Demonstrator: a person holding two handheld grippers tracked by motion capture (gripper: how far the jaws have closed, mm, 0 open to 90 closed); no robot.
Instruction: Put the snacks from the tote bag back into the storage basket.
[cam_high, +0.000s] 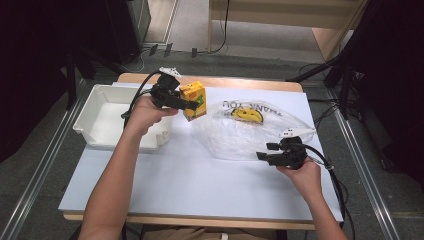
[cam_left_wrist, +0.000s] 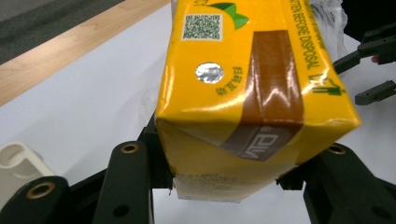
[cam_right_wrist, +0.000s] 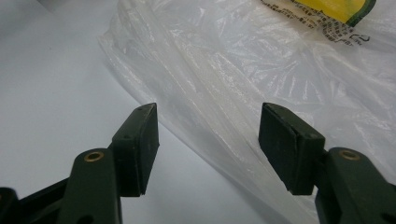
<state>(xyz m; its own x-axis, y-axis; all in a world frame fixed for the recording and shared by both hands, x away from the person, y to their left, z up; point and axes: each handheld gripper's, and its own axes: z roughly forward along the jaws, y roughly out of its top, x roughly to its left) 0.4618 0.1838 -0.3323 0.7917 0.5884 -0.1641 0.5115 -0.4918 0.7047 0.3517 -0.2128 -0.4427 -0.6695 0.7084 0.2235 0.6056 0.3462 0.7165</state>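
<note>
The yellow juice box (cam_high: 193, 100) is held tight by the left gripper (cam_high: 186, 105), above the table (cam_high: 175, 175), between the white bin (cam_high: 100, 122) and the clear plastic bag (cam_high: 250, 130). In the left gripper view the box (cam_left_wrist: 243, 98) is squeezed between the two black jaws, one on each side. The bin is seen just to the left of the hand, and the bag just to the right. Nothing is seen in the way between the box and the bin.

The right gripper (cam_high: 264, 151) is kept open, with nothing held. Its jaws are pointed at the edge of the bag (cam_right_wrist: 261, 84), and whether the bag is touched cannot be told for sure.

The box is yellow with green marks, a brown stripe, a small silver dot and a square code on top. A yellow smiling face (cam_high: 247, 115) is printed on the bag
</note>
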